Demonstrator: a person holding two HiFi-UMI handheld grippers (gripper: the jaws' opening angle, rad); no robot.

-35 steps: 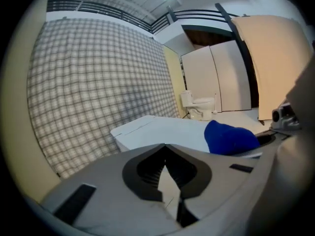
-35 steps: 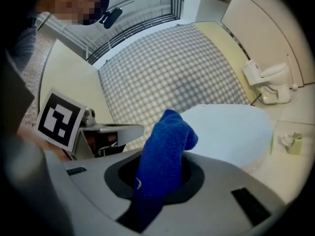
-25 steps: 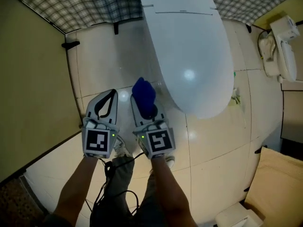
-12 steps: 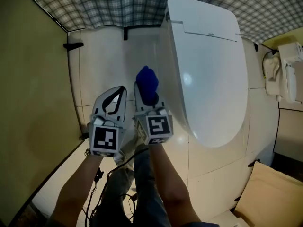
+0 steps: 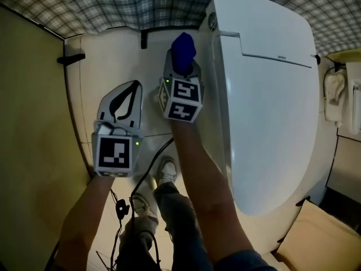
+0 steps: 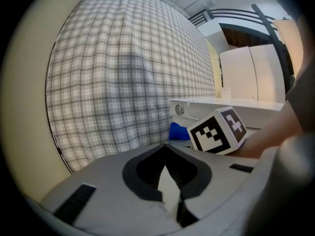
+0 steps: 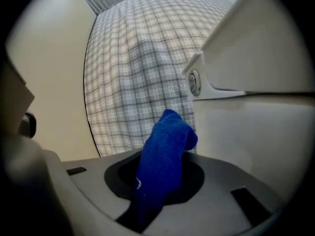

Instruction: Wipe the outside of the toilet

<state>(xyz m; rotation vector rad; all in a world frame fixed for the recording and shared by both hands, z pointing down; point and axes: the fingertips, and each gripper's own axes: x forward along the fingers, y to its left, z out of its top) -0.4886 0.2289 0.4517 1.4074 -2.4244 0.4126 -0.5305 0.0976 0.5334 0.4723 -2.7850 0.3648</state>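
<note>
right tool (image 5: 181,68) grips blue cloth (image 5: 183,49) beside toilet (image 5: 265,95) — lid print (image 5: 280,56) unreadable.

checked wall (image 5: 113,4) at the back, tan partition (image 5: 28,123) left, pale floor tiles (image 5: 113,61), black cable (image 5: 120,209) dangling.

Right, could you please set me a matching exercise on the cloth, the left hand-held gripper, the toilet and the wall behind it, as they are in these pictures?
Things:
1. blue cloth
2. left hand-held gripper
3. toilet
4. checked wall

States and places:
a. white, lid down, at the right of the head view
b. jaws together, nothing between them
c. grey plaid, along the top of the head view
d. clamped in the right hand-held gripper, sticking out past its tips

Pairs: 1-d, 2-b, 3-a, 4-c.
</note>
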